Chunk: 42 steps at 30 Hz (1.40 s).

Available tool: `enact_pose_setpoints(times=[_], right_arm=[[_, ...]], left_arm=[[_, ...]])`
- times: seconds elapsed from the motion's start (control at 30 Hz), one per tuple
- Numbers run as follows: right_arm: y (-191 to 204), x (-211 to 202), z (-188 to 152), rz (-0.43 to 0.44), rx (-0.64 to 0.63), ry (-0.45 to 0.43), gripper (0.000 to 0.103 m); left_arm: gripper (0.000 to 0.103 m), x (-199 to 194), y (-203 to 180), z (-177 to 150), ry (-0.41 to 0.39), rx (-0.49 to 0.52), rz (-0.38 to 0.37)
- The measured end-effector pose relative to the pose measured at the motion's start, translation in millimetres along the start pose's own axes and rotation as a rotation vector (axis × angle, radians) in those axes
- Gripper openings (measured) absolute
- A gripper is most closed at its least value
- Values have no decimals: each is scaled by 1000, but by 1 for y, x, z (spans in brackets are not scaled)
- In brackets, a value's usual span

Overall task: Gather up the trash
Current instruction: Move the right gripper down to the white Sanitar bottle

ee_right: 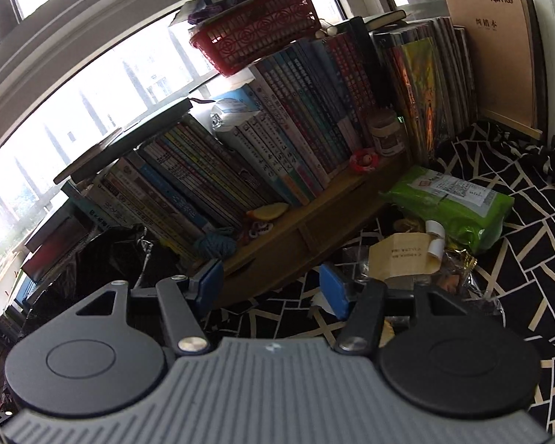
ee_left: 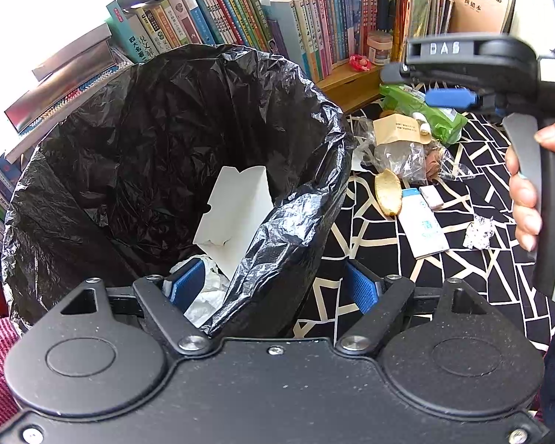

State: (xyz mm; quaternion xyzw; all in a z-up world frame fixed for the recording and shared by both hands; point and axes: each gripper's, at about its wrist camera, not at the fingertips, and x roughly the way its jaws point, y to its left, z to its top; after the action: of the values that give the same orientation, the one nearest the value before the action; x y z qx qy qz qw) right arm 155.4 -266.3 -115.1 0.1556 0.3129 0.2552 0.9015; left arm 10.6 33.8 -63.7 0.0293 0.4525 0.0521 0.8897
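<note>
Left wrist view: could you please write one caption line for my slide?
Left gripper straddles the rim of the black trash bag, white carton inside; litter remains on the patterned cloth.

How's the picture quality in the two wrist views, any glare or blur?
Left wrist view: sharp, evenly lit, upper left corner blown out, edges bent by the fisheye. Right wrist view: window overexposed, books backlit and dim, slightly soft.

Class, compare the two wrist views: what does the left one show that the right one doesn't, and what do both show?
Only the left wrist view shows inside the black bin bag, with white cardboard, and the blue-and-white packet. Only the right wrist view shows the red basket and window. Both show the green package, books and patterned cloth.
</note>
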Motion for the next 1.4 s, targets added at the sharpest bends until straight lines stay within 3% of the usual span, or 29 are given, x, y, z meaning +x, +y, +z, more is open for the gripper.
enact_pose_setpoints(times=[0.2,0.27,0.5,1.03,1.4], right_arm=[[-17,13,-6,-97,27,35,71],[-23,18,-10,-129,40,53,71],[-41,35,-22,-212,65,111,71],[-74,64,-51,-372,85,240,71],[-68,96,-100,-446,-106,412,72]], left_arm=[[67,-3,4,0,-10,-22,-6],[55,-5,5,0,-18,-29,-9],[47,-8,7,0,-28,-42,-3],[47,-13,9,-4,-90,-59,-51],[44,-13,12,0,-61,-74,-62]])
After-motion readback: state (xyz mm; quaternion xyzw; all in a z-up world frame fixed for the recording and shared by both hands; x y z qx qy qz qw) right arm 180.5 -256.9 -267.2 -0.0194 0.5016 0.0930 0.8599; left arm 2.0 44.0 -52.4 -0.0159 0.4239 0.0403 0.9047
